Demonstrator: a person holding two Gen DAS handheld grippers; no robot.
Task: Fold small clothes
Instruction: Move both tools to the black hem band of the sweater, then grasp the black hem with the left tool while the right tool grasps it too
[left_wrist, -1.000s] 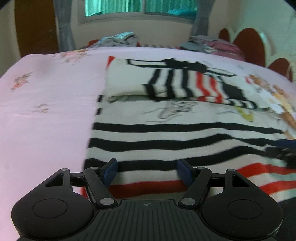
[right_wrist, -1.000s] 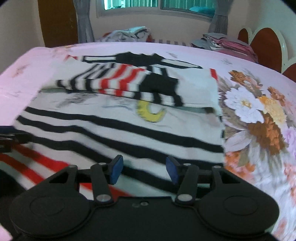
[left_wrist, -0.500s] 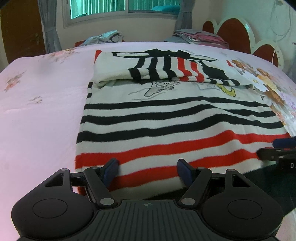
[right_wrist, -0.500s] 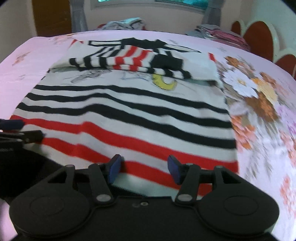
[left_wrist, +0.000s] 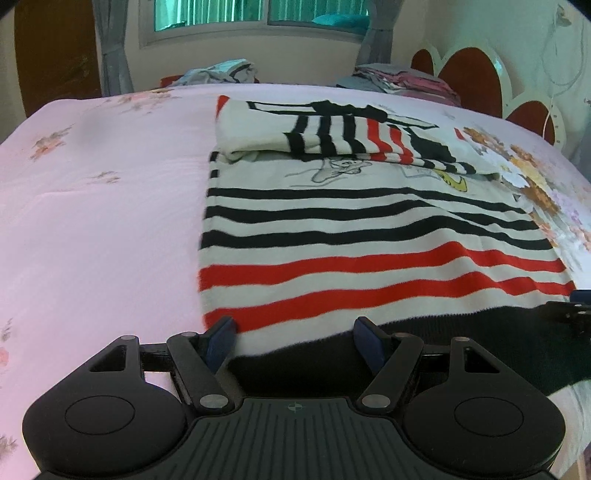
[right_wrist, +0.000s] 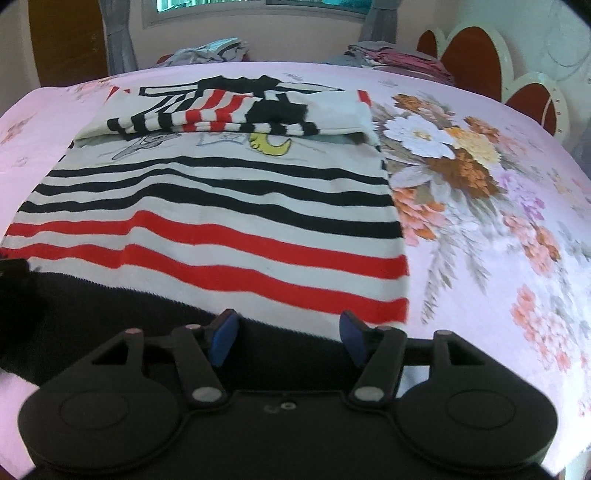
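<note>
A small white sweater (left_wrist: 332, 236) with black and red stripes lies flat on the pink bed; it also shows in the right wrist view (right_wrist: 221, 206). Its sleeves (left_wrist: 347, 140) are folded across the top part. Its black hem band (left_wrist: 461, 339) lies nearest me. My left gripper (left_wrist: 295, 341) is open and empty over the hem's left corner. My right gripper (right_wrist: 286, 338) is open and empty over the hem's right part. The right gripper's tip (left_wrist: 576, 314) shows at the left view's right edge.
The pink floral bedsheet (right_wrist: 480, 206) surrounds the sweater. Piles of clothes (left_wrist: 221, 72) and folded clothes (left_wrist: 402, 79) sit at the far edge under the window. A red and white headboard (left_wrist: 472, 74) stands at the far right.
Both grippers have drawn back toward me along the sweater, from over the striped body to its black hem. Both stay open and empty. The sweater has not moved.
</note>
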